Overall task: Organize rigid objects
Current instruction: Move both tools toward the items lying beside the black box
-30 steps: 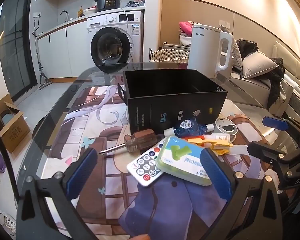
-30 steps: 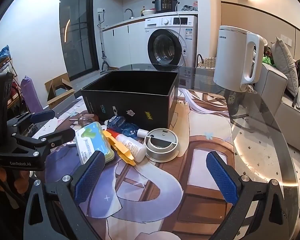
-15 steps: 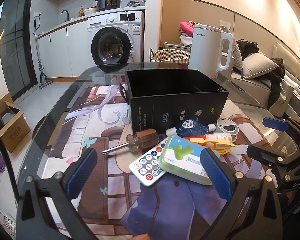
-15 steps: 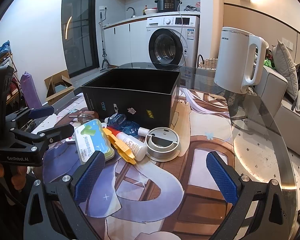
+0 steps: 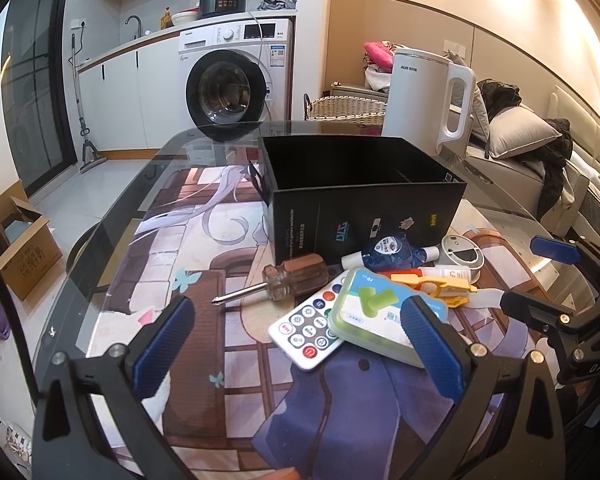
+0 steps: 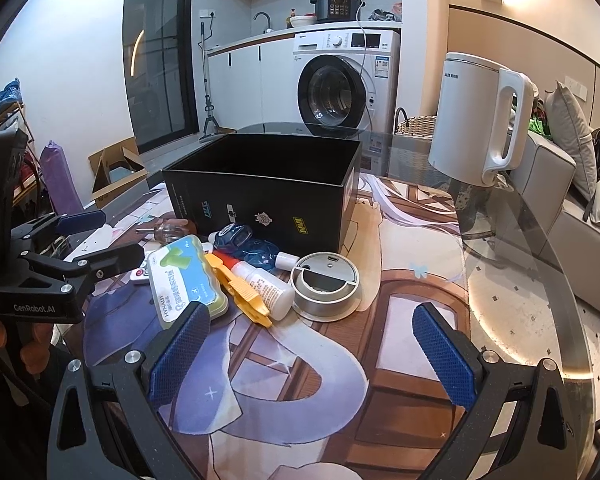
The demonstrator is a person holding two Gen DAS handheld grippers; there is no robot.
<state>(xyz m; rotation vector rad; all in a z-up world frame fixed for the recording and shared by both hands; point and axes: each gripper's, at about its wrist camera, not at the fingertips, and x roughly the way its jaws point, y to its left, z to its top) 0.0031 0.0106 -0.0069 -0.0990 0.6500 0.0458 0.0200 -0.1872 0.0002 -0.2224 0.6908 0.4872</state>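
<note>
Beneath green case, remote half hidden, box interior unseen

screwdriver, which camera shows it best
The left wrist view: the screwdriver lies fully exposed, clear handle and metal tip, before the black box. The right wrist view shows only part of its handle.

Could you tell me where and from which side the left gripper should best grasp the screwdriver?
Probably the screwdriver's thick amber handle, from above, fingers straddling its width. It lies flat on the mat, its thin shaft pointing left, and its near and far sides look clear for the open left gripper.
</note>
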